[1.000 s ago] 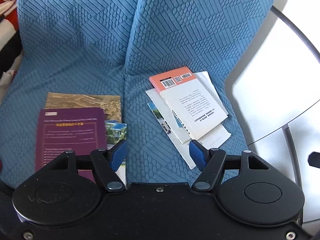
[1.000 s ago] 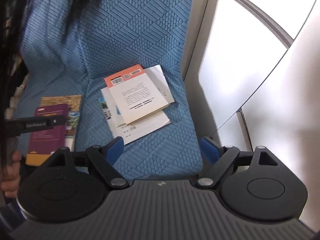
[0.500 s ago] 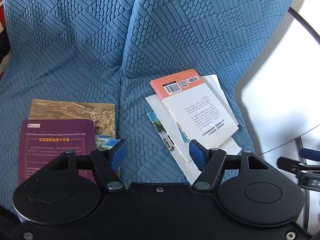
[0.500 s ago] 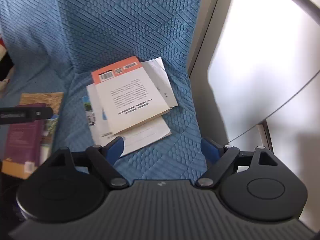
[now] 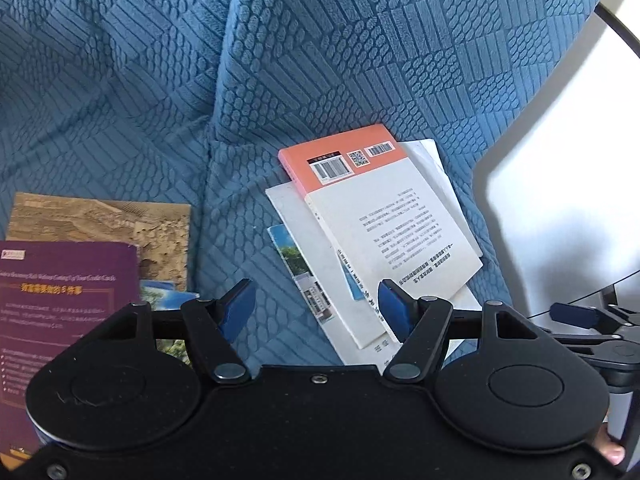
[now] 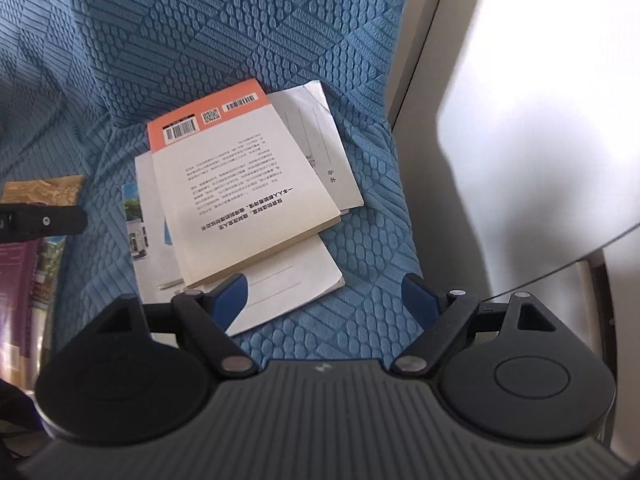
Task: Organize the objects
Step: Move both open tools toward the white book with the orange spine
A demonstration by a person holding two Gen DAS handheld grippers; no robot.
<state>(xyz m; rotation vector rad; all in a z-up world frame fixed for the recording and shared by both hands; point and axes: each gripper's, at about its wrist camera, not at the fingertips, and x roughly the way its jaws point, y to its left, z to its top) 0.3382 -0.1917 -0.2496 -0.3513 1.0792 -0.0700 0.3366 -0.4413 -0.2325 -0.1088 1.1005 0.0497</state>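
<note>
Looking down at a blue textured sofa cover [image 5: 320,80], I am holding both tongs over it. My left tongs [image 5: 316,306] are standing open with nothing between them, above the gap between two piles. My right tongs [image 6: 326,298] are gaping wide and empty over the near edge of the right pile. That pile is carrying an orange-and-white book [image 6: 236,184] lying back cover up on loose white papers [image 6: 288,284]. A purple booklet [image 5: 60,300] is lying on the left pile.
</note>
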